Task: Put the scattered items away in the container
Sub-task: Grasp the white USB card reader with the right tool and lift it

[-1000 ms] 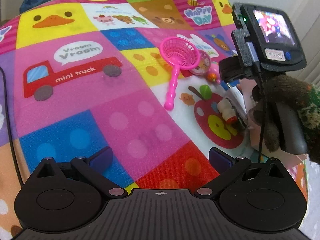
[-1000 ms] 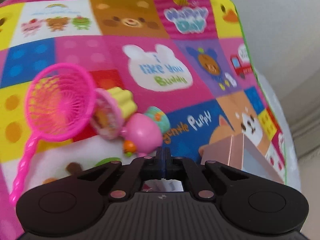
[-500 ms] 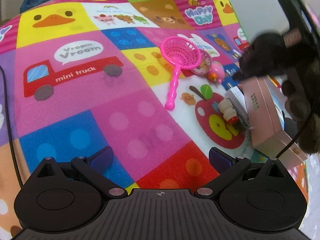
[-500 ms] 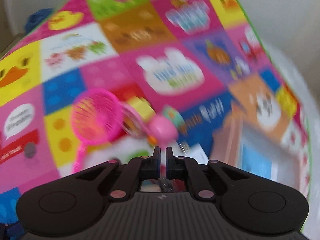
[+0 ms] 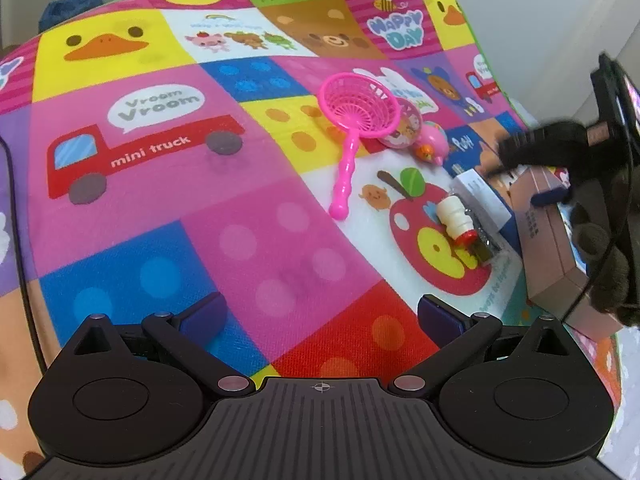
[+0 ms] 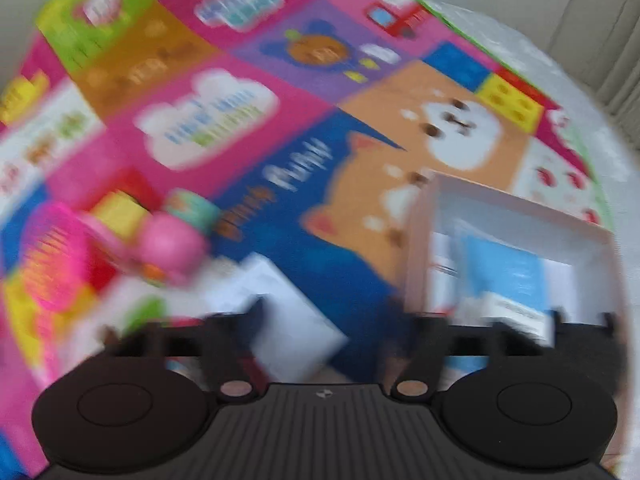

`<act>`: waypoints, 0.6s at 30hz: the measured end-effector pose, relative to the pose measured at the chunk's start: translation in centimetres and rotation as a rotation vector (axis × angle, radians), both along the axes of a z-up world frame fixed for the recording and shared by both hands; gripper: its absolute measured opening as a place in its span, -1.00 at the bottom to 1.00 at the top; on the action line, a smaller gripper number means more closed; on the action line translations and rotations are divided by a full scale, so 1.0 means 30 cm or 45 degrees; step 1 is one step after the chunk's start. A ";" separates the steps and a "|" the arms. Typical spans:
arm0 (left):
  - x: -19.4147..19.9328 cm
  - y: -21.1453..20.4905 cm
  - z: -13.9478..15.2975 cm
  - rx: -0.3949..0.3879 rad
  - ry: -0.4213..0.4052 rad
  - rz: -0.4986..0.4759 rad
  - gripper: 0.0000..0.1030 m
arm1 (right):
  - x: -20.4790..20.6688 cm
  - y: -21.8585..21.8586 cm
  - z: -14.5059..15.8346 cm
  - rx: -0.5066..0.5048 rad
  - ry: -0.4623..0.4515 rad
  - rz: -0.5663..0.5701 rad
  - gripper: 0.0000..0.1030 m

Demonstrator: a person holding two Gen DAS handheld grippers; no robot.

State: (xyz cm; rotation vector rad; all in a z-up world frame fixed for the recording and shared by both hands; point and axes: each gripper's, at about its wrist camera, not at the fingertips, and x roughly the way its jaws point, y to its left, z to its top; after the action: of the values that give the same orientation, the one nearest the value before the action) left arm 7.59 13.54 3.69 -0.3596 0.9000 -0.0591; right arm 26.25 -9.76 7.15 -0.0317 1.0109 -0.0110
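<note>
A pink net scoop (image 5: 360, 114) lies on the play mat, with a round pink toy (image 5: 408, 128) and a pink duck toy (image 5: 432, 146) beside it. A small white bottle with a red cap (image 5: 454, 218) and a white and blue box (image 5: 482, 200) lie on the apple square. The pink cardboard box (image 5: 556, 248) stands at the right; the blurred right wrist view shows it (image 6: 424, 240) holding a blue packet (image 6: 508, 272). My left gripper (image 5: 320, 316) is open and empty over the mat. My right gripper (image 6: 332, 320) is open, beside the box.
The colourful play mat (image 5: 200, 200) covers the floor, with a white wall behind. A black cable (image 5: 16, 208) runs along the left edge. A blue object (image 5: 68, 6) lies past the mat's far left corner.
My right gripper has opened from shut and swung right and up toward the pink box, blurring its view. The left gripper has not moved.
</note>
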 end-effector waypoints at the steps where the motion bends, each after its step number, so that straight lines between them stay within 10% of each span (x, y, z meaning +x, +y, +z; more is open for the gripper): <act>1: -0.001 -0.004 0.001 0.005 -0.006 -0.006 1.00 | 0.000 0.024 0.004 0.014 -0.042 0.036 0.82; 8: -0.005 -0.078 0.005 0.038 -0.105 -0.163 1.00 | 0.056 0.152 -0.116 -0.164 0.018 0.197 0.82; 12: -0.017 -0.120 0.006 0.122 -0.151 -0.231 1.00 | 0.003 0.133 -0.101 -0.017 0.052 0.180 0.06; 18: -0.035 -0.164 0.000 0.163 -0.130 -0.341 1.00 | -0.217 0.121 -0.001 0.104 0.068 0.345 -0.05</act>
State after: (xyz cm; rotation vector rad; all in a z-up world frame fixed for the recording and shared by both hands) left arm 6.54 8.61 3.69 -0.1140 0.8418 -0.2629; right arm 19.73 -6.13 7.11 -0.0941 1.0531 0.2796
